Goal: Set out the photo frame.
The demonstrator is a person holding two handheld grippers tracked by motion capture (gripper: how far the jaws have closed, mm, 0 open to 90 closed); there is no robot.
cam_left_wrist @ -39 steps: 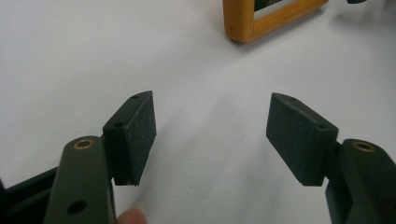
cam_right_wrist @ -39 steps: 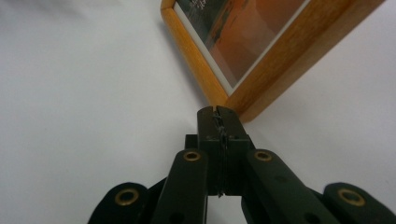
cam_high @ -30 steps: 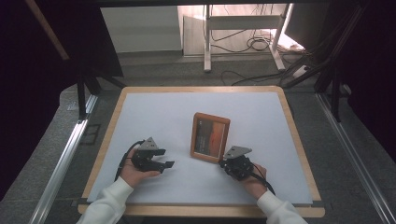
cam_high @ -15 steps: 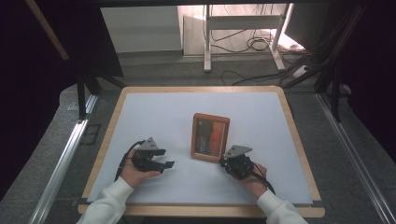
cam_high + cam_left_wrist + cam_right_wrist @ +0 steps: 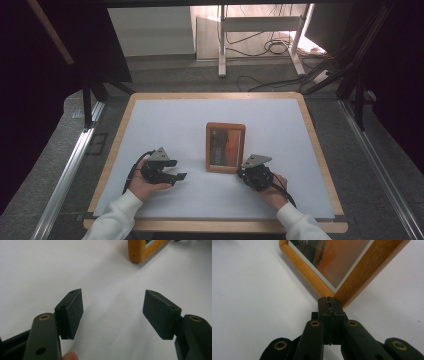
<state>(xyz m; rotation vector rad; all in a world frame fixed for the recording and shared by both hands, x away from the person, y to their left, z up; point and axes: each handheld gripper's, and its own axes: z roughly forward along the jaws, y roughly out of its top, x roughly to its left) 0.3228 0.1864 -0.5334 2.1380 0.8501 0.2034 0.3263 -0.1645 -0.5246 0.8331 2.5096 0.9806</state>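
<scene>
At the near edge of the white table (image 5: 165, 125), two white-sleeved forearms reach in, each hand gripping a black two-jaw gripper. The left hand (image 5: 145, 184) holds the left gripper (image 5: 178, 176) low over the bare surface, its jaws pointing toward the table's middle. In the left gripper view, its two dark pads (image 5: 75, 310) stand spread wide apart with nothing between them, only white tabletop showing in the gap; a fingertip edges in at the bottom of that view.

The right hand (image 5: 274, 192) holds the right gripper (image 5: 246, 172) at the near right corner of a wooden picture frame (image 5: 225, 147). In the right gripper view, its jaws are pressed together, pad against pad, with nothing pinched, and their tips sit at that corner of the frame (image 5: 359, 272), touching it or just short of it; which cannot be told.

The frame lies flat on the table just right of centre, between the two grippers and slightly beyond them, its glass showing an orange-toned picture. One corner of its wooden border (image 5: 140, 250) appears well ahead of the left gripper's open jaws.

Beyond the table's wooden rim, cables (image 5: 270, 47) lie on the floor among metal stand legs.
</scene>
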